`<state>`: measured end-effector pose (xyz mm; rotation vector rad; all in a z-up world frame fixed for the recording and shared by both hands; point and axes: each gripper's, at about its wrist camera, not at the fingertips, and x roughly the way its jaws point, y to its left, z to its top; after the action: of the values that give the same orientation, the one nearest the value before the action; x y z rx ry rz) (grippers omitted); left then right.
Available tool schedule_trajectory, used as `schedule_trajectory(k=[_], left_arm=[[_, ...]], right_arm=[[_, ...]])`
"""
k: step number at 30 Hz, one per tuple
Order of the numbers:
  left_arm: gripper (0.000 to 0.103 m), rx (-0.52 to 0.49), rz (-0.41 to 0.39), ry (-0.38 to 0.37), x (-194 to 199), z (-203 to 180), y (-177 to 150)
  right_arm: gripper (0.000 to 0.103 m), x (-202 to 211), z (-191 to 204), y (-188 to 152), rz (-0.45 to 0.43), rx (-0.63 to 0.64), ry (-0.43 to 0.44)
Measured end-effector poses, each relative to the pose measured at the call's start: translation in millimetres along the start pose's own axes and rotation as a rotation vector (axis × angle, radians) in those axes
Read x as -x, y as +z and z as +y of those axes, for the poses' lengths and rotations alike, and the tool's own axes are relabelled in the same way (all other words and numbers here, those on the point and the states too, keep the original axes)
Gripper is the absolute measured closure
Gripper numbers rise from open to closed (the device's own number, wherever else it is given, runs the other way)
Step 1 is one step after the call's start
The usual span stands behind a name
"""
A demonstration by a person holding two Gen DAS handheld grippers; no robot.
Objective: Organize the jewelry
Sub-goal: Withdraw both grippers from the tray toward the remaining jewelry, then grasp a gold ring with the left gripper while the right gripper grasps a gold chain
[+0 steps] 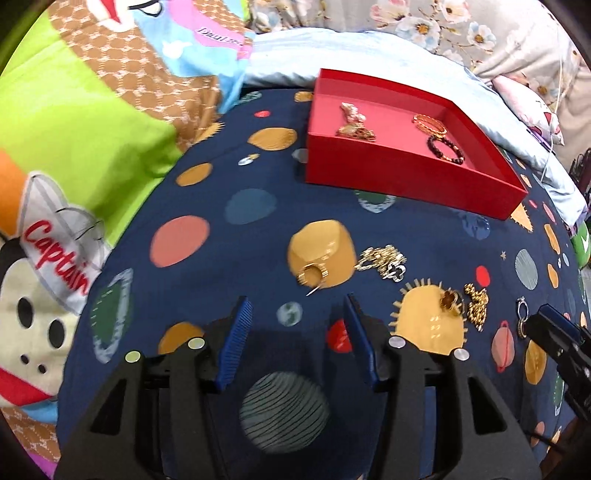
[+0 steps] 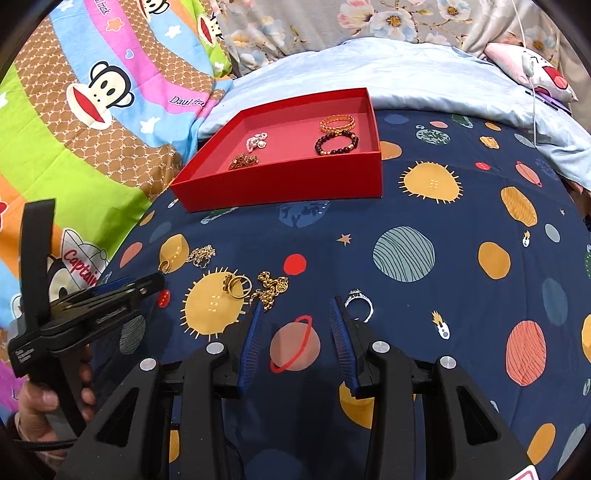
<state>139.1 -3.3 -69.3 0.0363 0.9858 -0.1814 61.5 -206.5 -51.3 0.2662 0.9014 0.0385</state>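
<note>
A red tray (image 1: 406,177) (image 2: 280,184) on the navy planet-print cloth holds a gold bangle (image 2: 337,123), a dark bead bracelet (image 2: 336,144), a pink piece (image 2: 256,142) and a gold chain (image 2: 243,161). Loose on the cloth lie a gold ring (image 1: 312,276), a gold chain with a clover charm (image 1: 384,260), gold rings (image 2: 236,286), a gold pendant chain (image 2: 271,288) and a silver ring (image 2: 357,301). My left gripper (image 1: 297,306) is open just short of the gold ring. My right gripper (image 2: 297,304) is open, the silver ring beside its right fingertip.
Cartoon-print bedding (image 1: 74,129) lies to the left. A light blue pillow (image 2: 406,74) and floral fabric (image 2: 369,22) lie behind the tray. A white cable (image 2: 533,96) runs at the right rear. The left gripper and the hand holding it show in the right view (image 2: 85,306).
</note>
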Motion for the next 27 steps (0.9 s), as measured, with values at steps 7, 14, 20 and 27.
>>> schedule_trajectory(k=[7, 14, 20, 27], left_arm=[[0.076, -0.019, -0.014, 0.010, -13.9, -10.0, 8.9], [0.087, -0.033, -0.019, -0.012, -13.0, -9.7, 9.4], [0.087, -0.002, -0.024, -0.015, -5.2, 2.6, 7.3], [0.087, 0.022, -0.030, -0.022, 2.7, 14.4, 4.9]], right_arm=[[0.065, -7.5, 3.2, 2.4, 0.013, 0.013, 0.010], [0.065, -18.4, 19.8, 8.4, 0.019, 0.046, 0.044], [0.065, -33.0, 39.9, 10.7, 0.037, 0.086, 0.072], [0.075, -50.8, 52.0, 13.4, 0.068, 0.094, 0.079]])
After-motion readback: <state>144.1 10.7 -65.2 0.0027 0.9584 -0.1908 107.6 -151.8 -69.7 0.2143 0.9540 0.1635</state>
